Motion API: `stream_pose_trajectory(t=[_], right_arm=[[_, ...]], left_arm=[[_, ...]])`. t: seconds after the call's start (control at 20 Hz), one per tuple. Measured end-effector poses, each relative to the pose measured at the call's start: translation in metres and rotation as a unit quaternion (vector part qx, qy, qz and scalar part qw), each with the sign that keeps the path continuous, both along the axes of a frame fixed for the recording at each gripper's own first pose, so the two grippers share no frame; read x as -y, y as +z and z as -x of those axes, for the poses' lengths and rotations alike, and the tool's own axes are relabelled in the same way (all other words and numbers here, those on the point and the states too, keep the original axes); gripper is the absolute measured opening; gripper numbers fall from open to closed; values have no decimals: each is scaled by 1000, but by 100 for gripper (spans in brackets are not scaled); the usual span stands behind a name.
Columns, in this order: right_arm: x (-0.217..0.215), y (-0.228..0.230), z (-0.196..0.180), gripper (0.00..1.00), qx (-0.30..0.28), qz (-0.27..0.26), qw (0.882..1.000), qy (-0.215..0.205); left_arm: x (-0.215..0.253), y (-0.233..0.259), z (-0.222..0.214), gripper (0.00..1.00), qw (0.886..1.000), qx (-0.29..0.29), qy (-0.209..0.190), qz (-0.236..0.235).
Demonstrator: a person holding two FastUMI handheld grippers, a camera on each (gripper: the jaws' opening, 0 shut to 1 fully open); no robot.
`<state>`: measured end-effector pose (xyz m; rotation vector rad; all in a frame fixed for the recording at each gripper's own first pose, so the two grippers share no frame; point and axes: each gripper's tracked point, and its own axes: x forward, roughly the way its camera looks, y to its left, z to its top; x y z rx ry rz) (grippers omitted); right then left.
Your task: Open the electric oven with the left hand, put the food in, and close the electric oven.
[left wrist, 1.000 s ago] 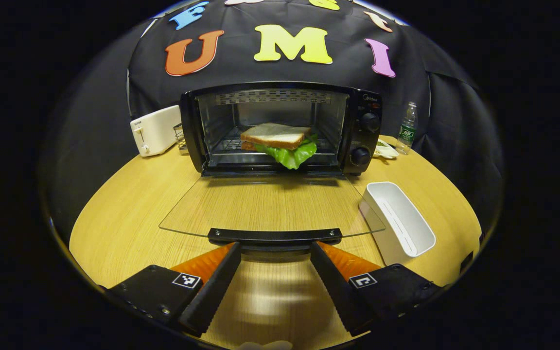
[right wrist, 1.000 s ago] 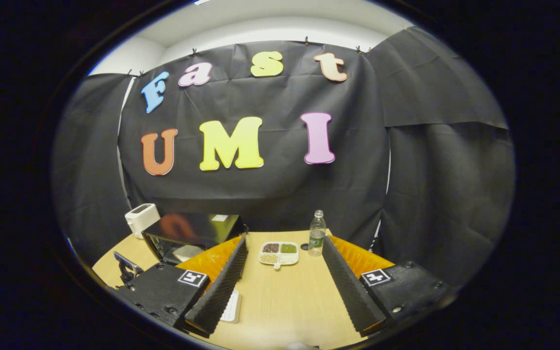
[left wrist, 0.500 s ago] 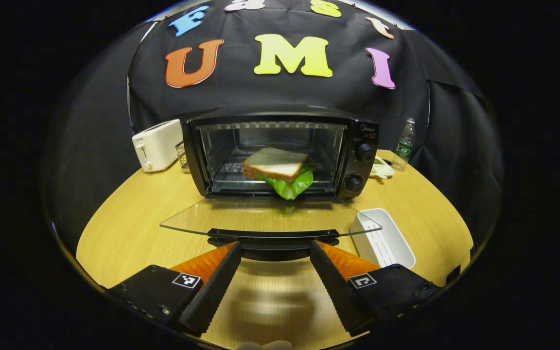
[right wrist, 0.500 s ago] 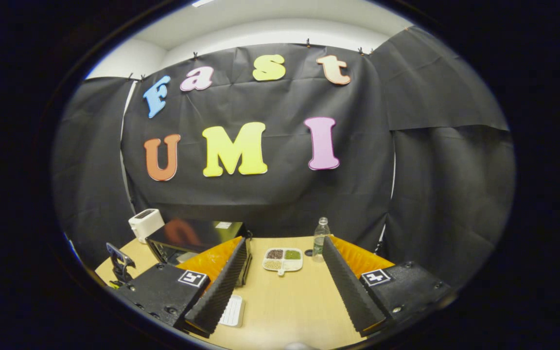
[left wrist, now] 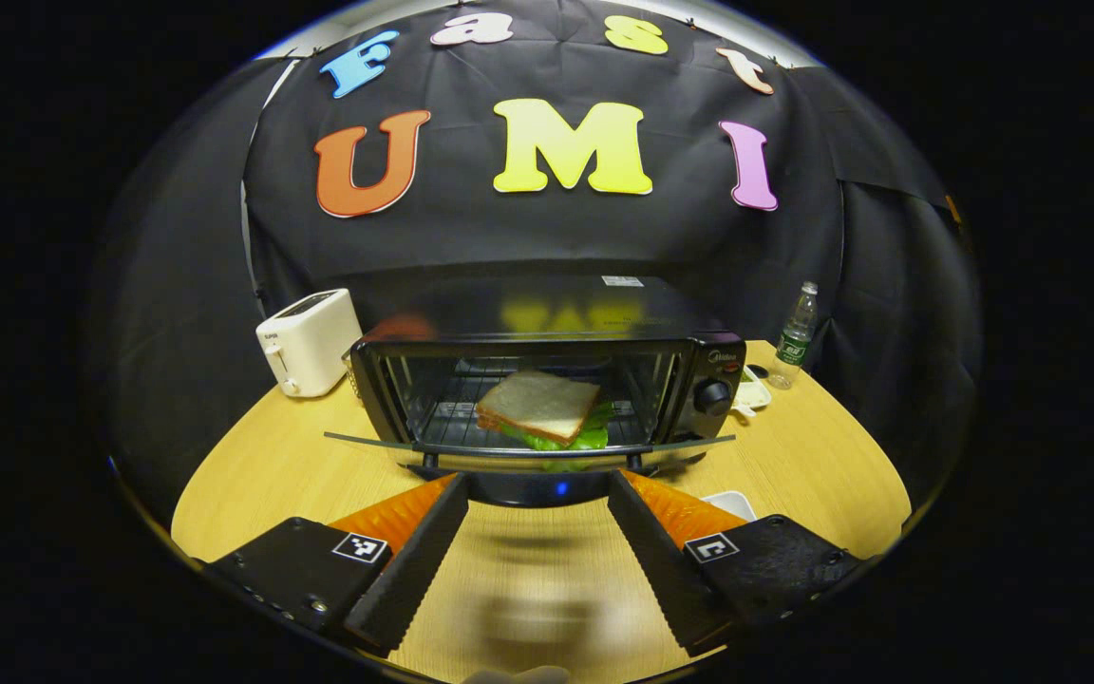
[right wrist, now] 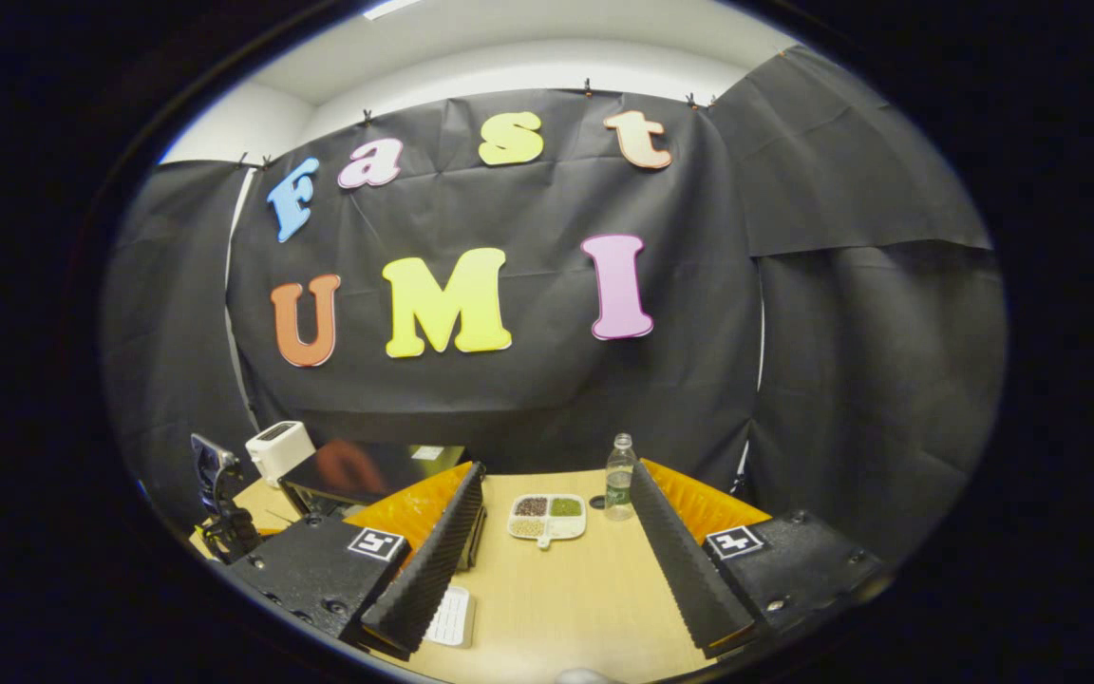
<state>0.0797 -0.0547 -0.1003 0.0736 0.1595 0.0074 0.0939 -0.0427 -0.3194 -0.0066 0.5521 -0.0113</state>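
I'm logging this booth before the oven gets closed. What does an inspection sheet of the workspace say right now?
Surface: wooden table, tidy.
Job's things: electric oven with glass door partly raised; sandwich on its rack.
Clutter: white toaster, water bottle, divided dish, white tray.
Grippers: left gripper open beneath the door handle; right gripper open, holding nothing.
Cables: nothing seen.
Surroundings: black cloth wall.
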Motion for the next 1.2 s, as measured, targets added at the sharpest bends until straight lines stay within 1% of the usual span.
stream_pose_trajectory(t=[0.15,0.2,0.25,0.3,0.45,0.5,0.55,0.6,0.65,0.7,0.75,0.8,0.85,0.95,1.0,1.1,1.2], right_arm=[[5,0,0,95,-1,0,1000,-5],[6,1,0,100,0,-1,1000,-7],[7,1,0,100,-1,2,1000,-7],[9,1,1,94,-1,3,1000,-9],[10,0,2,95,-4,1,1000,-12],[10,0,2,100,-5,2,1000,-11],[10,1,2,95,-4,3,1000,-11],[10,2,4,95,-3,5,1000,-12],[9,4,4,95,-2,7,1000,-12],[8,6,5,100,-1,8,1000,-10],[6,9,5,100,0,9,1000,-9],[3,12,6,95,2,9,1000,-7],[1,17,6,95,6,10,1000,-5],[-7,25,7,95,14,15,1000,0],[-12,28,8,100,17,17,1000,5],[-24,39,13,100,26,19,999,16],[-34,49,17,100,36,24,999,23]], left_arm=[[-1,10,-23,97,1000,15,1,-3],[-1,14,-29,97,1000,23,1,-5],[-2,17,-34,97,1000,28,1,-6],[-3,21,-40,98,999,37,3,-5],[-1,25,-51,97,999,45,5,1],[-1,25,-52,98,999,44,5,-1],[-1,26,-51,97,999,44,6,-1],[-2,27,-51,98,999,45,5,-1],[-2,31,-50,98,999,48,5,-1],[-4,35,-46,98,999,51,9,-3],[-4,41,-43,98,998,55,8,-2],[-5,50,-40,97,998,61,11,-3],[-5,59,-35,97,998,68,11,-5],[-7,87,-23,97,996,92,11,-7],[-7,101,-16,97,994,106,9,-8],[-11,133,0,97,991,133,8,-18],[-15,162,15,97,988,156,10,-9]])
